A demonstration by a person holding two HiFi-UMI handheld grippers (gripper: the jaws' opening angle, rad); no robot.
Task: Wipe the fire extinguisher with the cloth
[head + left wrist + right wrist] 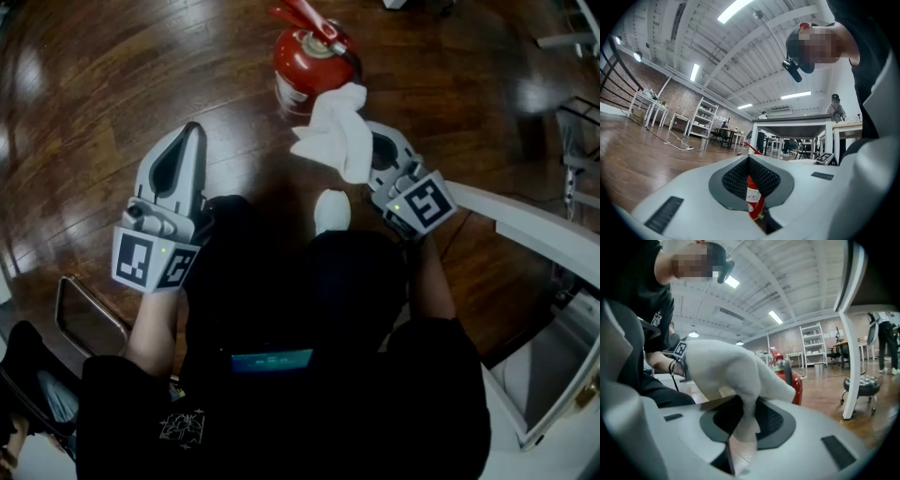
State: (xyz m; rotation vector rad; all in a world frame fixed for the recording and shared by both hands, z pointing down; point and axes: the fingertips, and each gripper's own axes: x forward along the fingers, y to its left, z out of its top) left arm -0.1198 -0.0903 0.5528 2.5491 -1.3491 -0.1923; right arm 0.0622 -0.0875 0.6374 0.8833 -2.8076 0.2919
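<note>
Since wiping needs a firm hold, the crumpled white cloth (336,131) is pinched by the right gripper (373,141), near the red metal fire extinguisher (305,61) standing ahead of it. The left gripper (190,131) is pressed together, empty, and held aside.

Open wooden floor (103,84) left of the fire extinguisher (305,66), clear from the left tongs (192,133) onward. Right side hemmed by a white surface (525,220). Cloth (337,131) hanging just before the extinguisher, clamped in the right tongs (380,141).
</note>
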